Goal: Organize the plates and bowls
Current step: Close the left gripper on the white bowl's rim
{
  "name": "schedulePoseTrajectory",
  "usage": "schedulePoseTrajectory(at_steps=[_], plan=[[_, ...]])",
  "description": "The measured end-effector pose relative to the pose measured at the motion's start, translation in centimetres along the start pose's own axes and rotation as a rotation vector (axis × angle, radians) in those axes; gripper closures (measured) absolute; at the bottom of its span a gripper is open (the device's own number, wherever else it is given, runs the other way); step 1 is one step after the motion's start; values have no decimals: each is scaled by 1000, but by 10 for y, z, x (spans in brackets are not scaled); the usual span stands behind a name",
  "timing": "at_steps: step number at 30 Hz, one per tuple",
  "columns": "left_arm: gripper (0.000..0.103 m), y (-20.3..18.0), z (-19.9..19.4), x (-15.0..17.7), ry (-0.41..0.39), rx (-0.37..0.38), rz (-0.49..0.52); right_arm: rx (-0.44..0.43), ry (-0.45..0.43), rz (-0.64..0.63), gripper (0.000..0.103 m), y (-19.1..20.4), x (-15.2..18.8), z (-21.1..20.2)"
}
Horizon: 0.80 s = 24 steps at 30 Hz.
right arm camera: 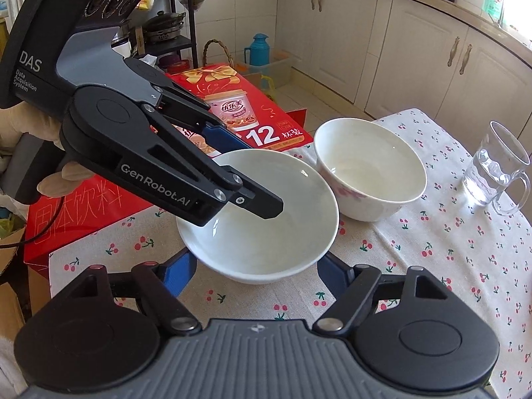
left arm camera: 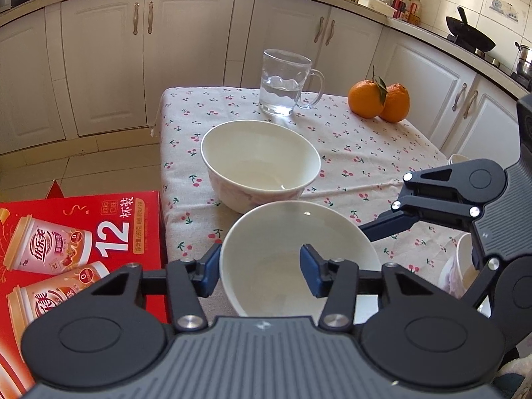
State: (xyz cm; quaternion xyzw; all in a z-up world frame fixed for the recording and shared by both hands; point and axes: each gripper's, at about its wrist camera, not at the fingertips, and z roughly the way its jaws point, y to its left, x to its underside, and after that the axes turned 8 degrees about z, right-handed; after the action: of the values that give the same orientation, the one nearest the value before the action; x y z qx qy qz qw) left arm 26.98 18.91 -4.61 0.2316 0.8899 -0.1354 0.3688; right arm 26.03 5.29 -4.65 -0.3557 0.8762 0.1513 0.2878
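The left claw (left arm camera: 259,269) grips the plain bowl (left arm camera: 292,252) by its nine-o'clock wall while the right claw (right arm camera: 256,271) straddles it half-open — the flowered bowl (left arm camera: 261,163) waits at twelve.

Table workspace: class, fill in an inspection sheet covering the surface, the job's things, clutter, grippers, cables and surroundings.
Surface: table under a cherry-print cloth.
Job's things: plain bowl nearest; flowered bowl behind it; third bowl partly hidden at the right edge.
Clutter: glass mug holding water; two oranges; red drinks box beside the table.
Grippers: left gripper shut on the plain bowl's rim, one finger inside; right gripper flanks that bowl, contact unclear.
Cables: thin black cable at the left edge.
Surroundings: kitchen cabinets; wok on the stove.
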Motion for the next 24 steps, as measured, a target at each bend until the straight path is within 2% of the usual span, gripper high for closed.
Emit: schedulePoseTrajectory(at_steps=[14, 24], plan=[[54, -17, -12, 0, 1, 8, 30, 0, -15, 5, 20, 3, 8, -16], [54, -51, -32, -8, -29, 36, 77, 18, -46, 33, 20, 5, 26, -54]])
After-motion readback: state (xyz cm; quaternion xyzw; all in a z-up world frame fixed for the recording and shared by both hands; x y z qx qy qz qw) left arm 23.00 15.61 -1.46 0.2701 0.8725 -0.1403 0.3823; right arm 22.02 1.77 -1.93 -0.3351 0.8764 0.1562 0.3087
